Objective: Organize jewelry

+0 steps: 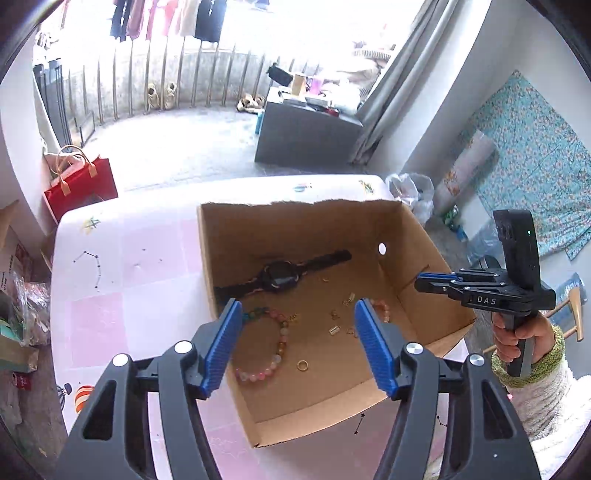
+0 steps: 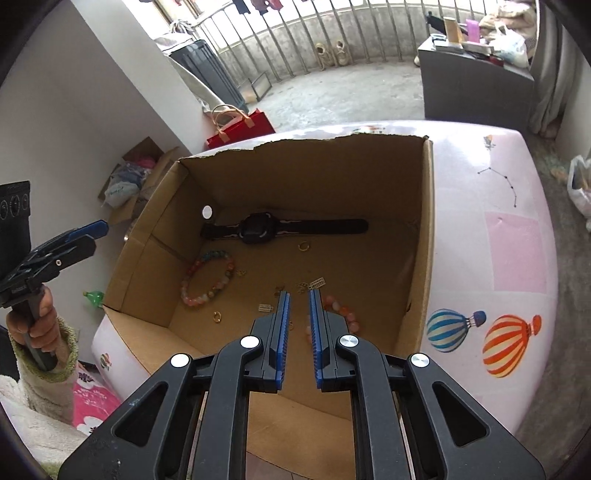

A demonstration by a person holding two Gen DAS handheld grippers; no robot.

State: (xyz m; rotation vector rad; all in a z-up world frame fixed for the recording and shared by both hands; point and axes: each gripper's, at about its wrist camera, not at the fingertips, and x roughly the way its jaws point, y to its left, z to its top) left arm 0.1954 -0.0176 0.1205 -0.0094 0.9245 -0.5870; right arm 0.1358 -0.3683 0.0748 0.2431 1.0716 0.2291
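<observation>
L tool (image 1: 297,314) open wide & empty, R tool (image 2: 298,306) nearly closed, empty; both tilted down.

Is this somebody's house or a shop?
Most likely a home, next to a balcony. Clothes hang on a line by the railing, shoes sit below, and a cardboard box of jewelry stands on a balloon-print tablecloth.

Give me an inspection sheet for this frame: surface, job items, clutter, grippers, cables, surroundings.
Surface: pink patterned tablecloth, with an open brown cardboard box on it.
Job items: black wristwatch, two pastel bead bracelets, gold rings, small metal charms, all in the box.
Clutter: nothing seen on the tablecloth.
Grippers: left hand-held gripper open, empty; right hand-held gripper nearly closed, empty.
Cables: nothing seen.
Surroundings: red paper bag, grey cabinet, balcony railing.
</observation>
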